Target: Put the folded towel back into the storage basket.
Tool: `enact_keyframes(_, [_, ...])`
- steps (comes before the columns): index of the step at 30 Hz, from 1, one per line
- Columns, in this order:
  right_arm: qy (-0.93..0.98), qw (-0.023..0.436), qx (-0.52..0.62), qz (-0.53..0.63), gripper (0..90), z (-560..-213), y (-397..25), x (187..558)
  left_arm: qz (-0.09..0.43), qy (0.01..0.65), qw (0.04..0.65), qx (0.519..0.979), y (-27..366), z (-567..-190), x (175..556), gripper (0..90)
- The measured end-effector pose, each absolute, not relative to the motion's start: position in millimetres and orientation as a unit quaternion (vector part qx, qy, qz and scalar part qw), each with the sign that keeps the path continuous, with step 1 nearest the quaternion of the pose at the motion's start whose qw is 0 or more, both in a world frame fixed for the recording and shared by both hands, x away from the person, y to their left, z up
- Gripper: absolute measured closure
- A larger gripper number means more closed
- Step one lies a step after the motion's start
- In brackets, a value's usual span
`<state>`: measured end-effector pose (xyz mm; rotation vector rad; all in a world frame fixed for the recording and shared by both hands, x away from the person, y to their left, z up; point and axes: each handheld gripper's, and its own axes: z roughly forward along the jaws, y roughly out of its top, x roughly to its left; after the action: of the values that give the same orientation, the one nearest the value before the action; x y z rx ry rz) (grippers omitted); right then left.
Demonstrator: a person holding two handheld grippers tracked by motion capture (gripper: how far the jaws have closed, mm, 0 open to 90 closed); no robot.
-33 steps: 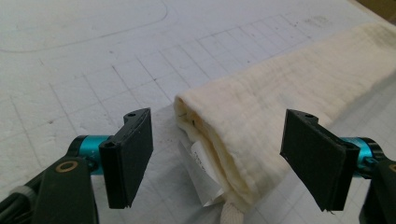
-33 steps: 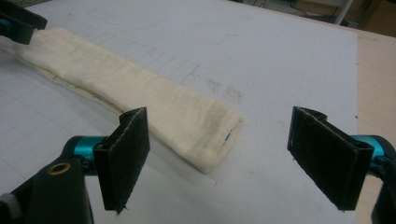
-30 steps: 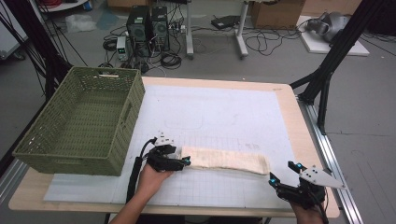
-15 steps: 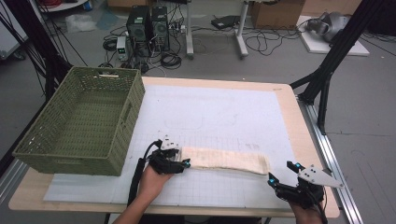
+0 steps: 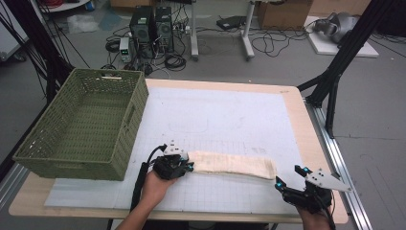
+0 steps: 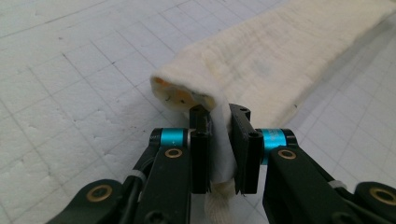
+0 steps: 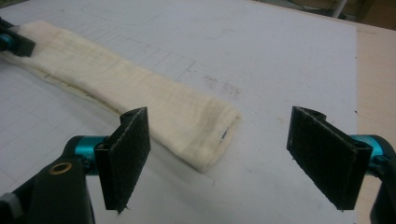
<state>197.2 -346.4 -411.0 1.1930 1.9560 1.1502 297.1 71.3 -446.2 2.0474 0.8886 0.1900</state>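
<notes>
Here the left tongs (image 5: 187, 164) are clamped tight on one end of a long folded cream cloth (image 5: 232, 164), which lies flat on the white gridded mat (image 5: 220, 115) covering the counter (image 5: 313, 143). In the left gripper view the two black jaws stand nearly together, with only a pinched fold of the cloth (image 6: 275, 60) between them; the fabric bunches up just above the jaws into a small open loop, and the rest of the strip runs away toward two o'clock. A bit of cloth also hangs out below the jaws.

From the high view, the cloth sits at about six o'clock on the counter, near the front edge, stretching from the left tongs out toward three o'clock.

The right tongs (image 5: 290, 176) are spread wide and hold nothing. They hover near the front right corner of the counter, at roughly five o'clock, just beside the free end of the cloth but not touching it. In the right gripper view the right tongs (image 7: 233, 154) frame that free end: the cloth (image 7: 140, 100) ends between the two jaws, closer to the left one, with bare mat under the other.

A green woven basket (image 5: 115, 124) stands at nine o'clock, well apart from the cloth.
</notes>
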Motion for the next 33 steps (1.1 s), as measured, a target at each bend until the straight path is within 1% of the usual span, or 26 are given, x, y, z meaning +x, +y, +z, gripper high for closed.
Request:
enact_keyframes(7, [0.729, 0.292, 0.468, 0.406, 19.8, -419, -350, 205, 0.070, 0.352, 0.447, 0.819, 75, -446, 293, 80.6])
enact_keyframes(9, [0.741, 0.276, 0.467, 0.396, 19.7, -424, -348, 210, 0.071, 0.351, 0.450, 0.818, 76, -446, 292, 80.8])
enact_keyframes(13, [0.751, 0.263, 0.469, 0.383, 20.1, -430, -341, 221, 0.071, 0.347, 0.459, 0.815, 80, -446, 288, 80.8])
enact_keyframes(14, [0.742, 0.245, 0.479, 0.399, 23.6, -435, -338, 226, 0.069, 0.347, 0.463, 0.812, 82, -447, 287, 80.8])
enact_keyframes(15, [0.745, 0.239, 0.480, 0.396, 25.7, -437, -335, 229, 0.069, 0.347, 0.463, 0.812, 82, -447, 287, 80.7])
enact_keyframes(16, [0.752, 0.236, 0.477, 0.390, 29.8, -440, -333, 231, 0.070, 0.346, 0.462, 0.813, 83, -447, 287, 80.6])
enact_keyframes(17, [0.752, 0.236, 0.477, 0.390, 29.8, -440, -333, 231, 0.069, 0.347, 0.464, 0.812, 83, -447, 286, 80.6])
enact_keyframes(20, [0.760, 0.233, 0.474, 0.379, 38.2, -445, -325, 236, 0.072, 0.348, 0.464, 0.812, 84, -447, 285, 80.4])
enact_keyframes(22, [0.763, 0.229, 0.473, 0.376, 41.7, -447, -323, 238, 0.077, 0.346, 0.463, 0.812, 83, -447, 284, 80.4])
enact_keyframes(23, [0.763, 0.229, 0.473, 0.376, 41.7, -447, -323, 238, 0.077, 0.346, 0.463, 0.812, 83, -447, 284, 80.5])
enact_keyframes(26, [0.766, 0.212, 0.480, 0.370, 50.2, -450, -321, 242, 0.079, 0.345, 0.461, 0.814, 83, -448, 283, 80.6])
enact_keyframes(27, [0.762, 0.193, 0.488, 0.380, 57.2, -451, -322, 242, 0.081, 0.343, 0.459, 0.815, 83, -448, 282, 80.7])
enact_keyframes(30, [0.759, 0.176, 0.497, 0.381, 61.5, -451, -323, 243, 0.082, 0.343, 0.459, 0.815, 84, -449, 282, 80.7])
enact_keyframes(31, [0.760, 0.174, 0.498, 0.380, 64.4, -450, -323, 243, 0.082, 0.343, 0.459, 0.815, 84, -450, 281, 80.8])
enact_keyframes(32, [0.762, 0.170, 0.494, 0.382, 72.9, -450, -323, 243, 0.084, 0.341, 0.457, 0.817, 84, -449, 281, 80.8])
enact_keyframes(33, [0.766, 0.157, 0.487, 0.390, 78.9, -450, -323, 242, 0.086, 0.342, 0.458, 0.816, 84, -449, 280, 80.9])
